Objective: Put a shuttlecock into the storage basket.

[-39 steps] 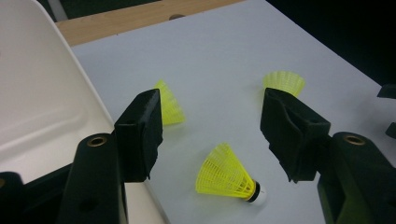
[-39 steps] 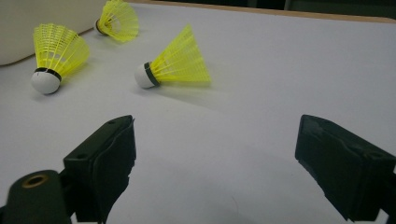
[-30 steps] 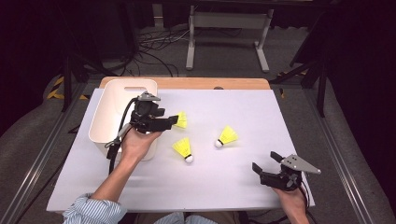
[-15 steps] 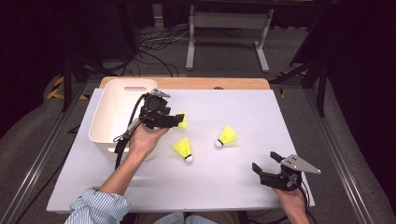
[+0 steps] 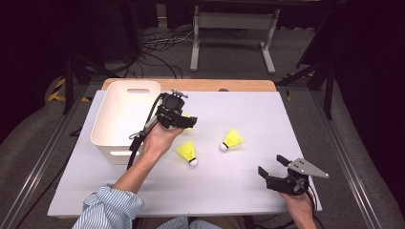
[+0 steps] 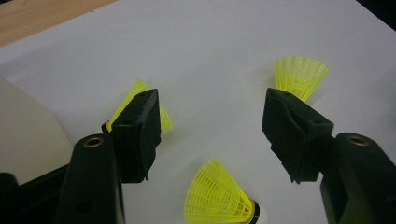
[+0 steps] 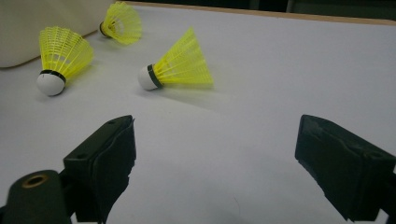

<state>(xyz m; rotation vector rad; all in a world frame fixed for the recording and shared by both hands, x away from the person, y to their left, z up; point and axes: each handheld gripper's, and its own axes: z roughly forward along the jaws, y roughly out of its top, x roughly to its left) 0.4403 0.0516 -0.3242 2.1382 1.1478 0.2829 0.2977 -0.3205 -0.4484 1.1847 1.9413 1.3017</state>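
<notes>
No readable text, labels, brands, numbers or signs are showing anywhere in these views.

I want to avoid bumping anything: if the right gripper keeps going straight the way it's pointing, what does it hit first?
Probably the middle shuttlecock, lying on its side ahead of the open right gripper. Bare white table lies between; depth is hard to judge.
</notes>
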